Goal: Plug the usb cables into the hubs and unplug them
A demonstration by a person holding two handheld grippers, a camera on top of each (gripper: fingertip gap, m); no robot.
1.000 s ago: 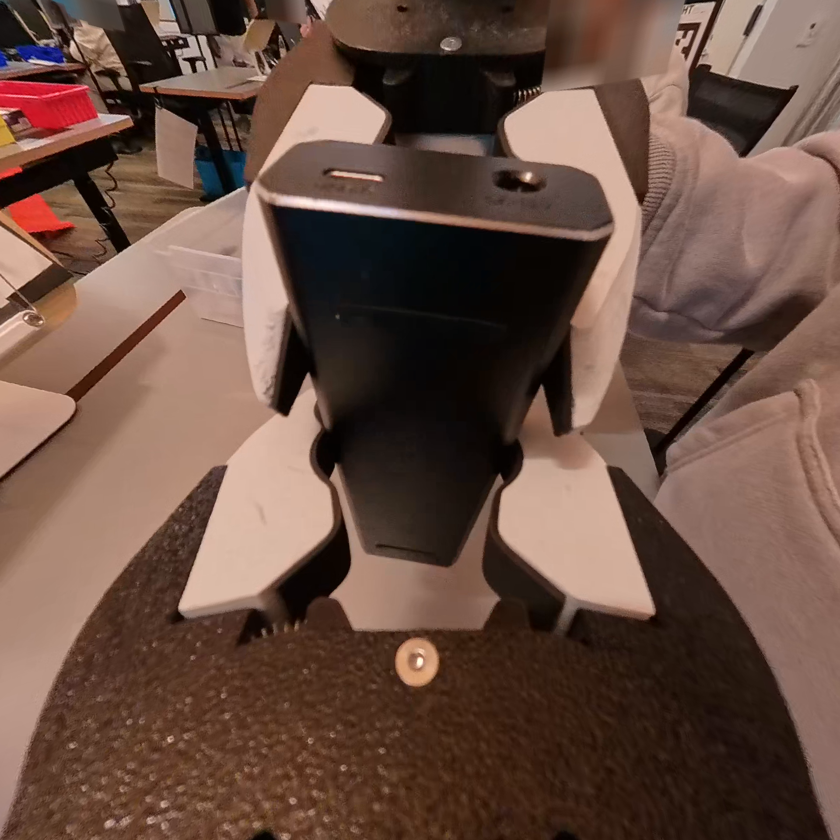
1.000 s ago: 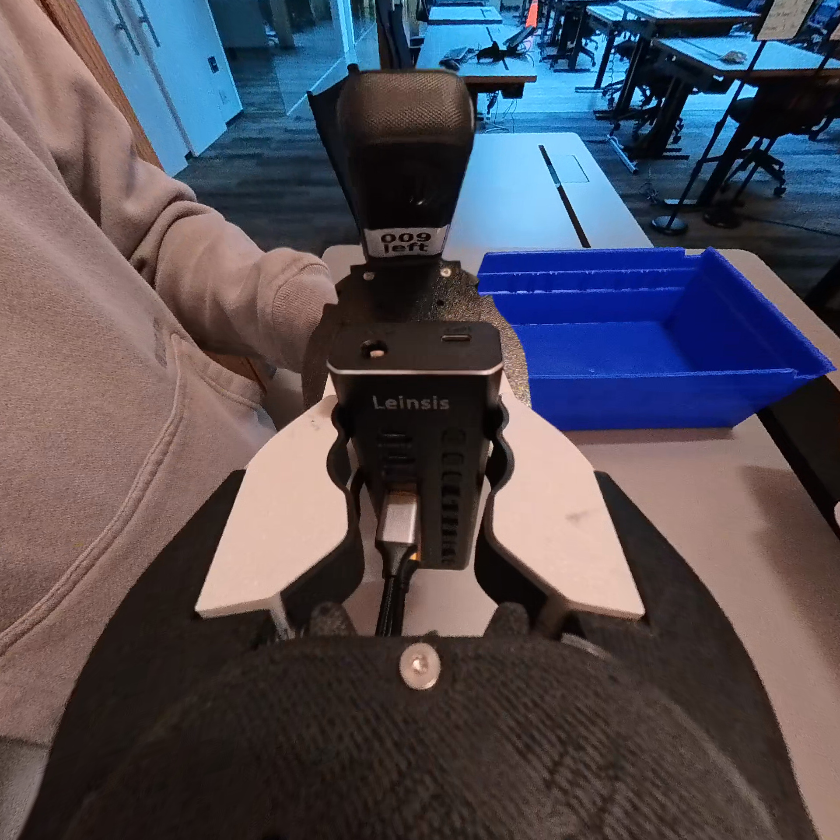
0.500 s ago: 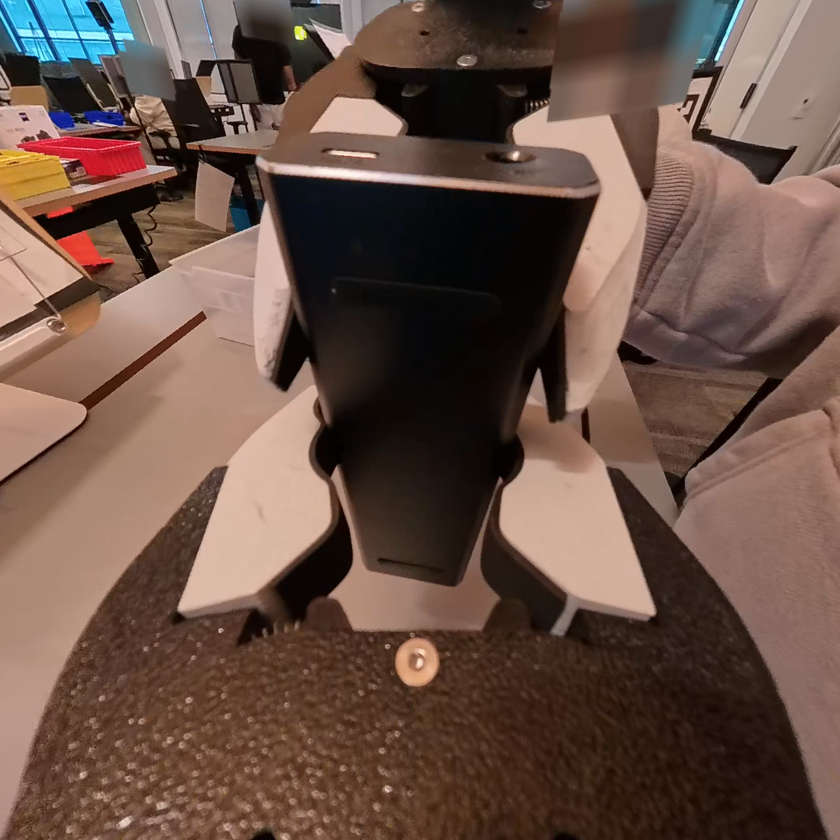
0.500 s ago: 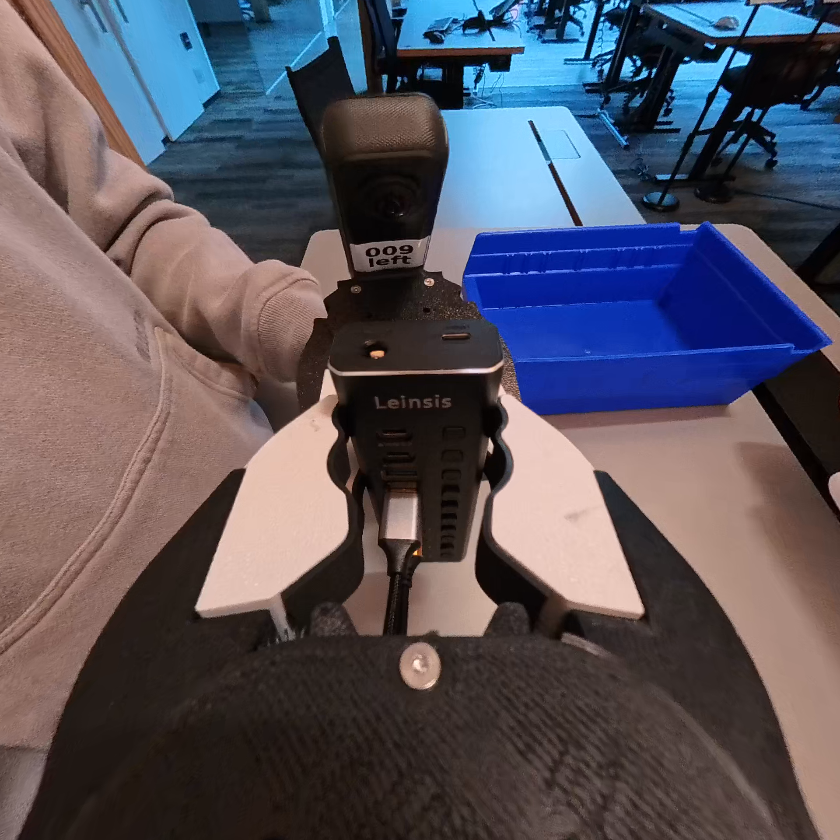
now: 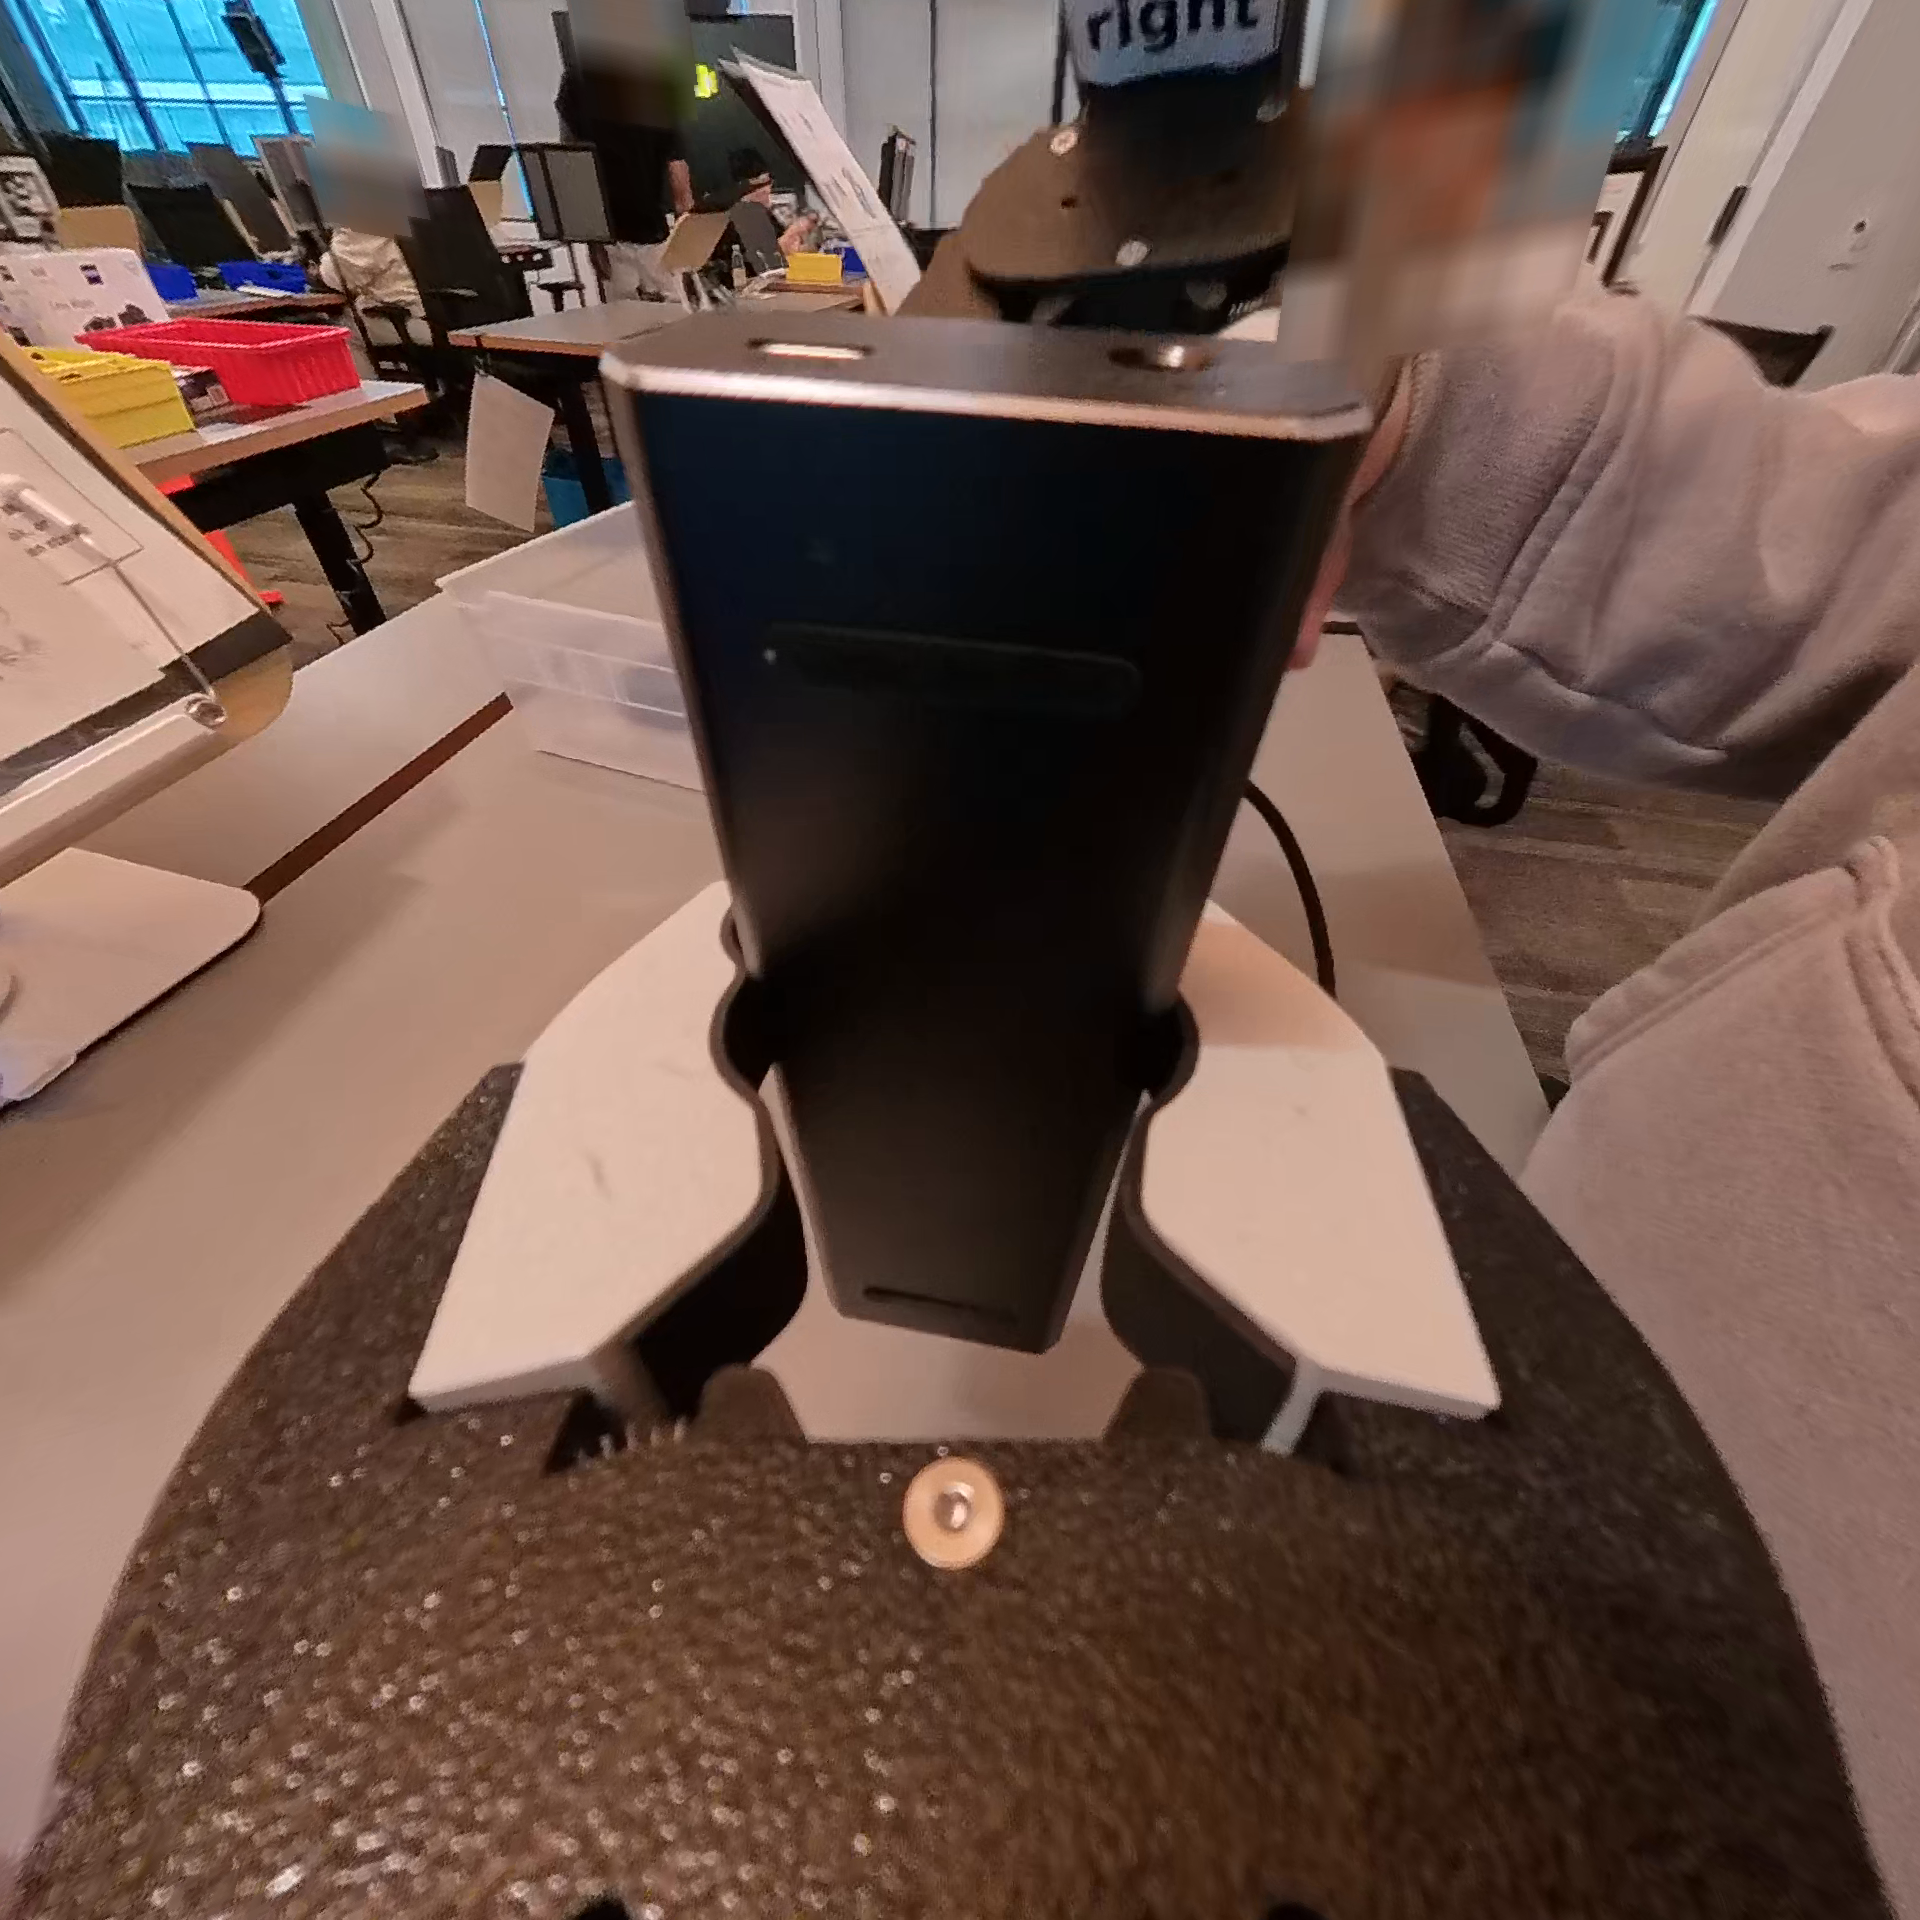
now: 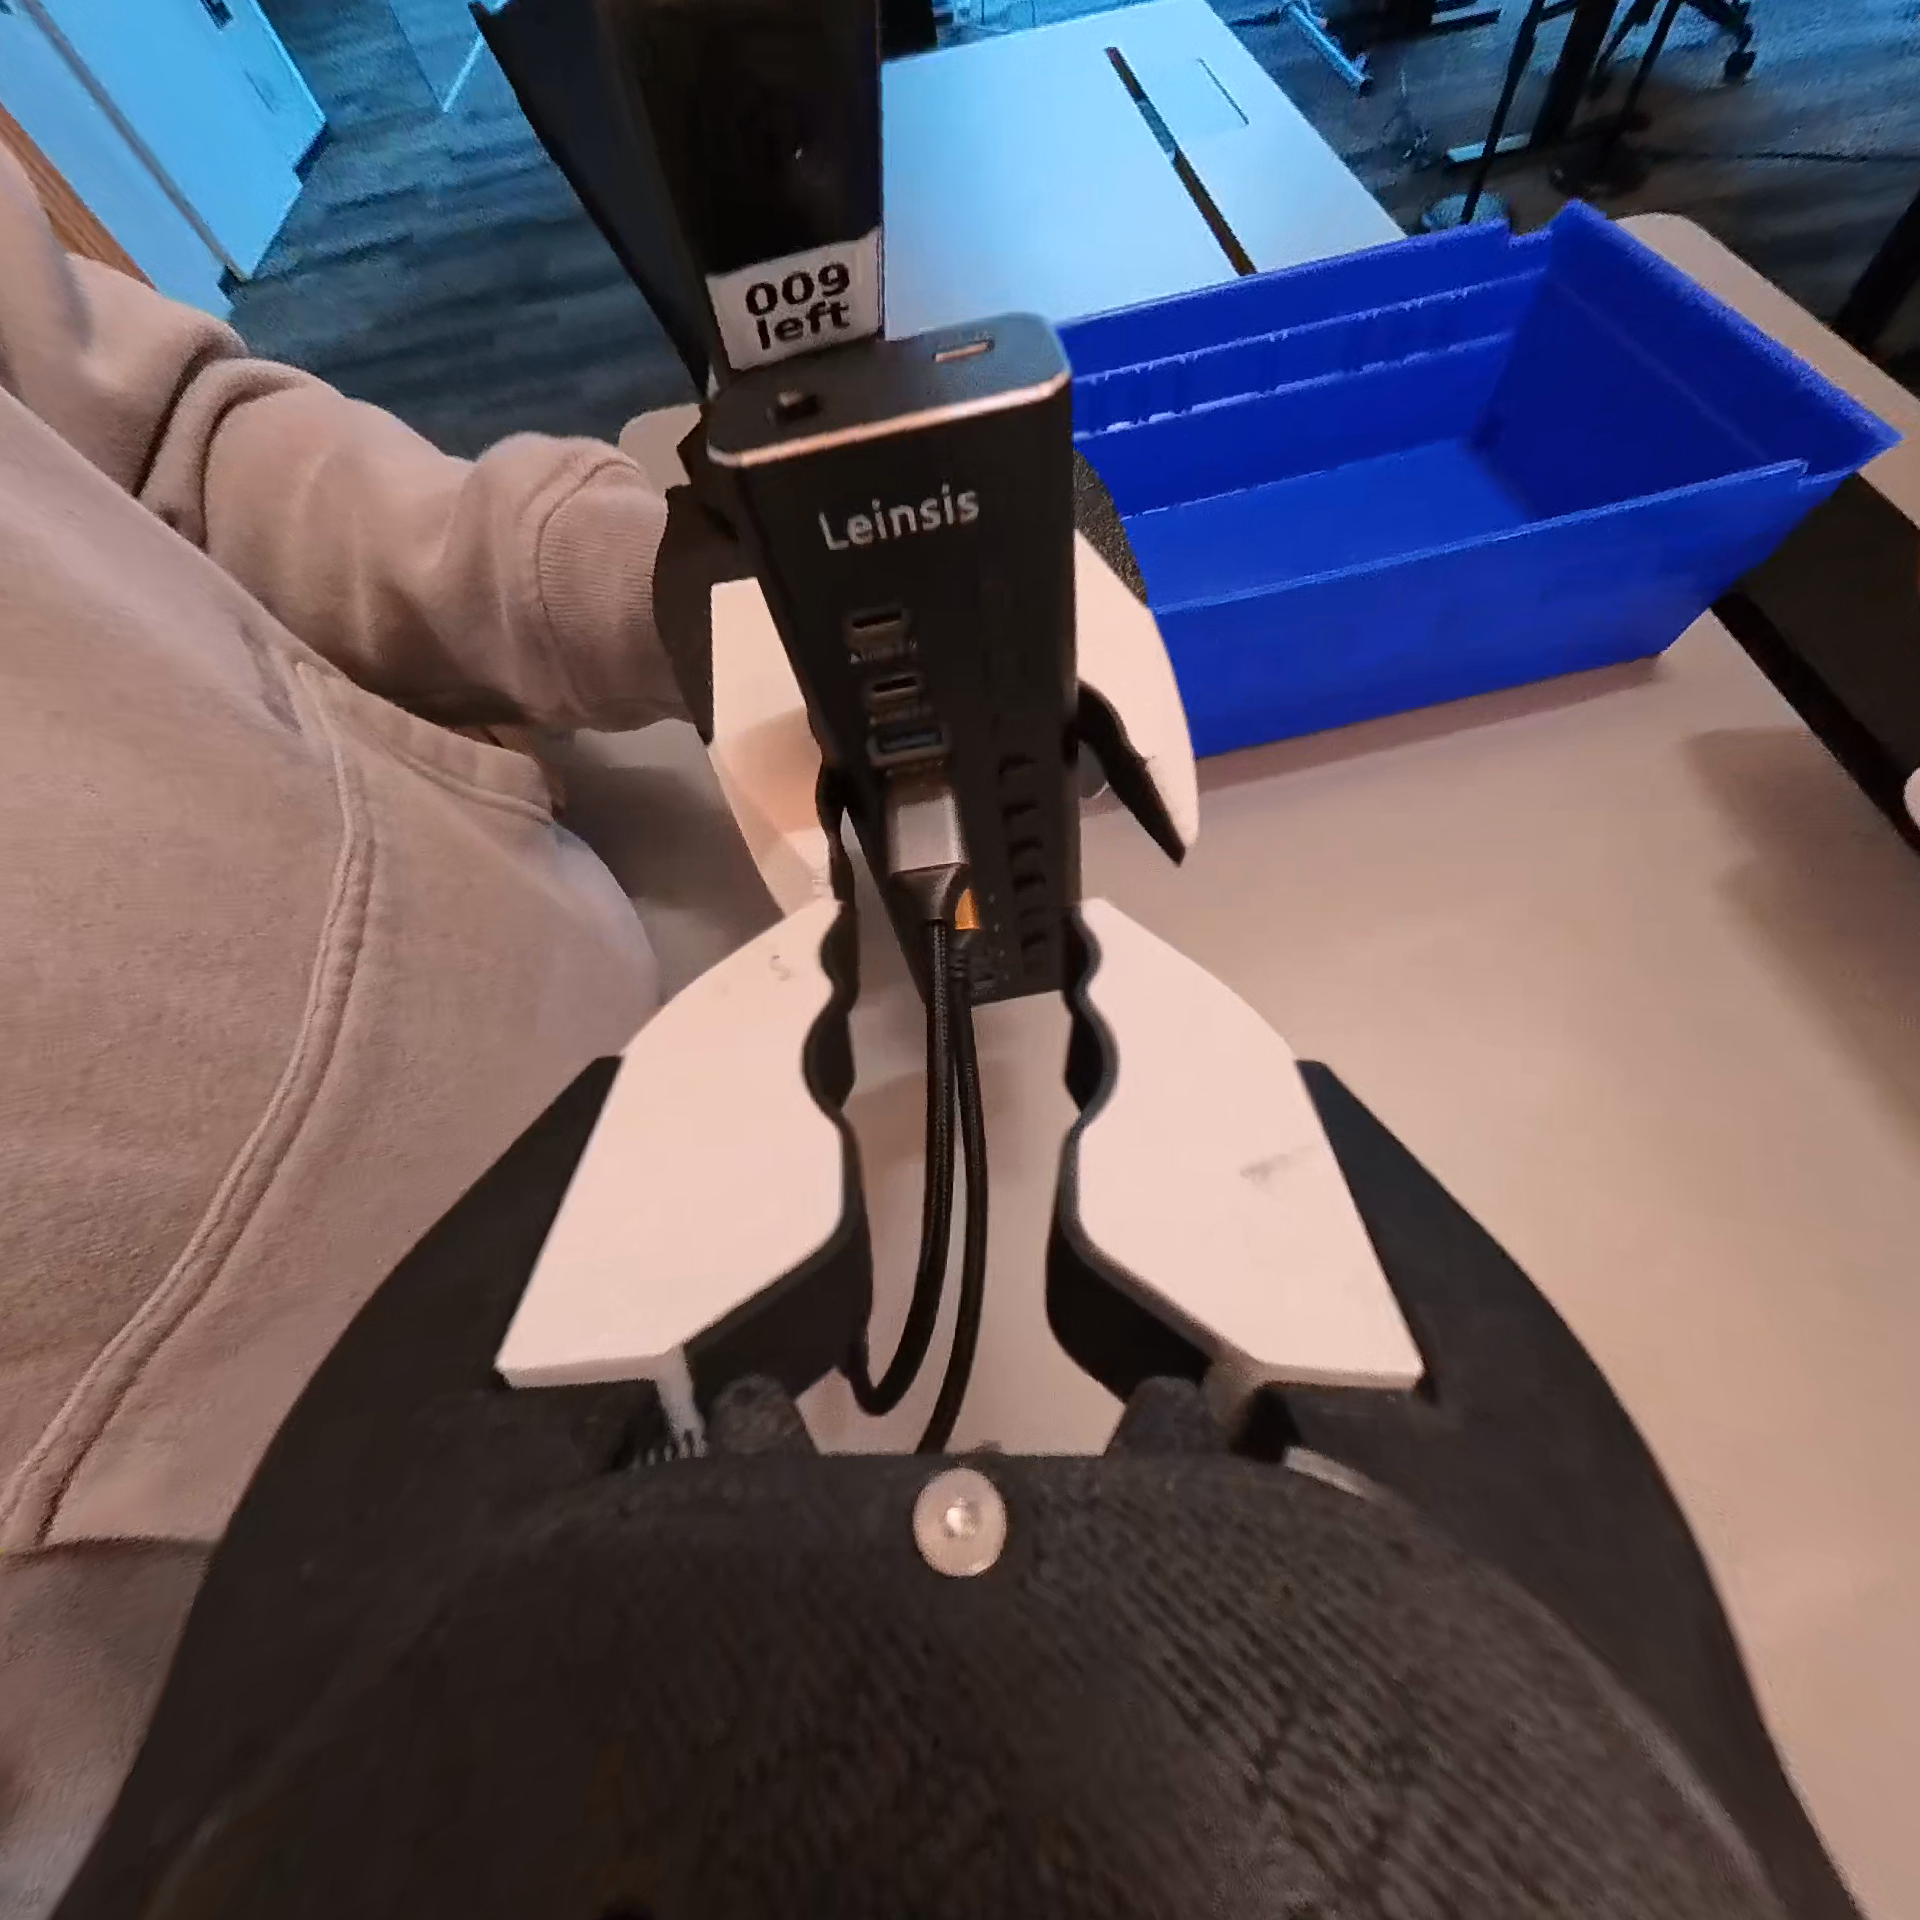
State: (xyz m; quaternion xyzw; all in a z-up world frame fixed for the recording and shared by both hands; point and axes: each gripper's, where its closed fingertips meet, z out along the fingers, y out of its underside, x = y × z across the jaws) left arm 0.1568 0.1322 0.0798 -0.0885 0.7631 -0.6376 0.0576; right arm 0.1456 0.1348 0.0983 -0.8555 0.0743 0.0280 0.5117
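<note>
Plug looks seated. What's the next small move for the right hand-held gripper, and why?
Probably ease the right hand-held gripper forward and close on the silver plug: it sits in the hub, the jaws stand open around only the cable, and the left hand-held gripper clamps the hub.

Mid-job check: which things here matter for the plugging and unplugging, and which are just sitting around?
In the job:
- black rectangular USB hub, clamped by left gripper
- braided black cable with silver plug, seated in the hub
- right gripper, open

Lying about:
- blue plastic bin
- clear plastic bin
- red basket
</note>
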